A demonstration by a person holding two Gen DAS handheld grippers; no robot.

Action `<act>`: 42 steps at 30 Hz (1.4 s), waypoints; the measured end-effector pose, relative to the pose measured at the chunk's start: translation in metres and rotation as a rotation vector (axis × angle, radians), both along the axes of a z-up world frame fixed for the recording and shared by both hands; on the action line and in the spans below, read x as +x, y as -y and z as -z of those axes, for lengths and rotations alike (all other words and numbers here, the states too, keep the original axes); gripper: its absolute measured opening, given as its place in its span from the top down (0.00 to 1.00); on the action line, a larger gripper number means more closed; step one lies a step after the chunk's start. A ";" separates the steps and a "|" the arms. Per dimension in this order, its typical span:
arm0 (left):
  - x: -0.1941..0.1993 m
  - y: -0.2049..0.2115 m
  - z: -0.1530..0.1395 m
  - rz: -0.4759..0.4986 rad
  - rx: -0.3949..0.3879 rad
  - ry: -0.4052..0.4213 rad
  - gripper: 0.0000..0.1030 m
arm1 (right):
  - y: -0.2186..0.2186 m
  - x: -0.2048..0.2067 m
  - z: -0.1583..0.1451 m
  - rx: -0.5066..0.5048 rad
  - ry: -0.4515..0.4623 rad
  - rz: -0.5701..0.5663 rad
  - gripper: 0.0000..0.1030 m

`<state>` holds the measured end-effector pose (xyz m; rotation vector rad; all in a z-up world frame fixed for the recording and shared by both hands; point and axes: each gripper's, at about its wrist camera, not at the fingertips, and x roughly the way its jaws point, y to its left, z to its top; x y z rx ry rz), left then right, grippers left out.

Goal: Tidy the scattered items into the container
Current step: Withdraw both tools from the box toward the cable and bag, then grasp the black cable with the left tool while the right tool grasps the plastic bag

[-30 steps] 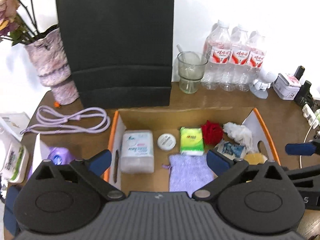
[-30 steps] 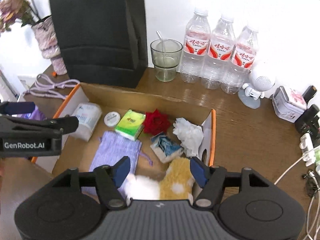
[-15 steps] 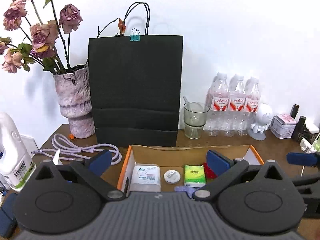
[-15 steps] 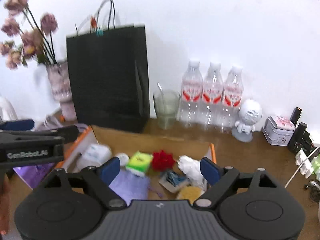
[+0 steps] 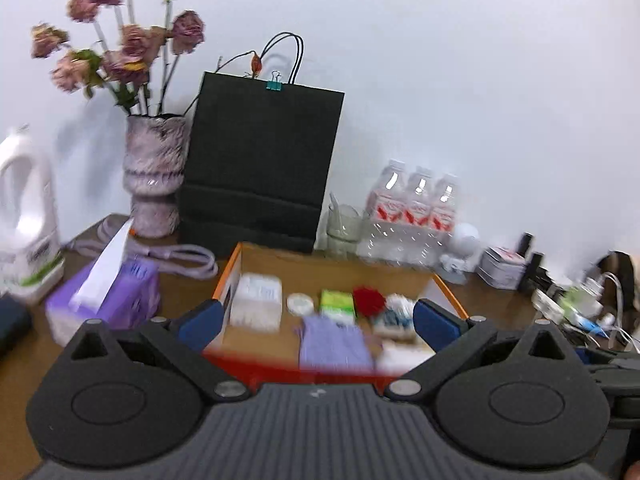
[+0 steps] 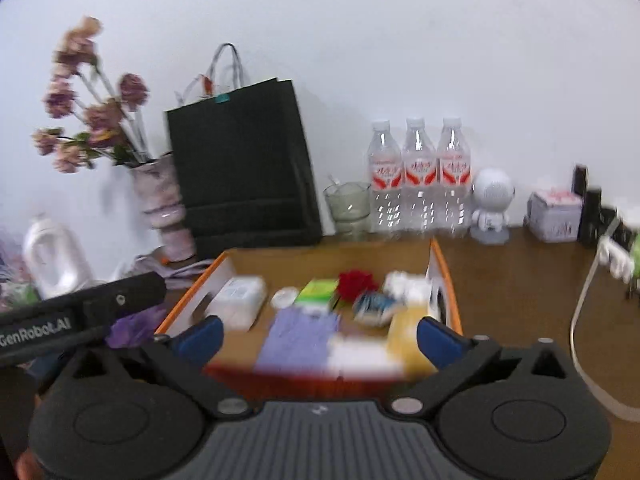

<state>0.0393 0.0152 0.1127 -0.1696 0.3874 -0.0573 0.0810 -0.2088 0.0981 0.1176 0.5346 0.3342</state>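
Note:
An orange-rimmed cardboard box sits on the wooden table. Inside lie a white pack, a round white tin, a green tissue pack, a red flower, a purple pouch and a yellow-white plush. My left gripper is open and empty, held back above the box's near edge. My right gripper is open and empty in the same way. The left gripper's side shows at the left of the right wrist view.
A black paper bag, a flower vase, a glass and three water bottles stand behind the box. A purple tissue box, a white jug and a purple cable lie at left. Cables and small tins are at right.
Both grippers have pulled back and up from the box, so more wall and the whole box come into view. Both stay open and empty.

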 end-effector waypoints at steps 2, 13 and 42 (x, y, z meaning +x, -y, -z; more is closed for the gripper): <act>-0.046 -0.004 0.023 -0.007 0.006 0.033 0.00 | 0.014 -0.043 0.015 0.022 0.002 -0.022 0.00; -0.105 -0.006 0.078 0.008 0.075 -0.144 0.00 | 0.072 -0.146 0.082 0.097 -0.105 0.078 0.00; 0.080 -0.033 0.108 0.132 0.071 -0.325 0.66 | -0.027 0.022 0.101 0.092 -0.198 -0.141 0.77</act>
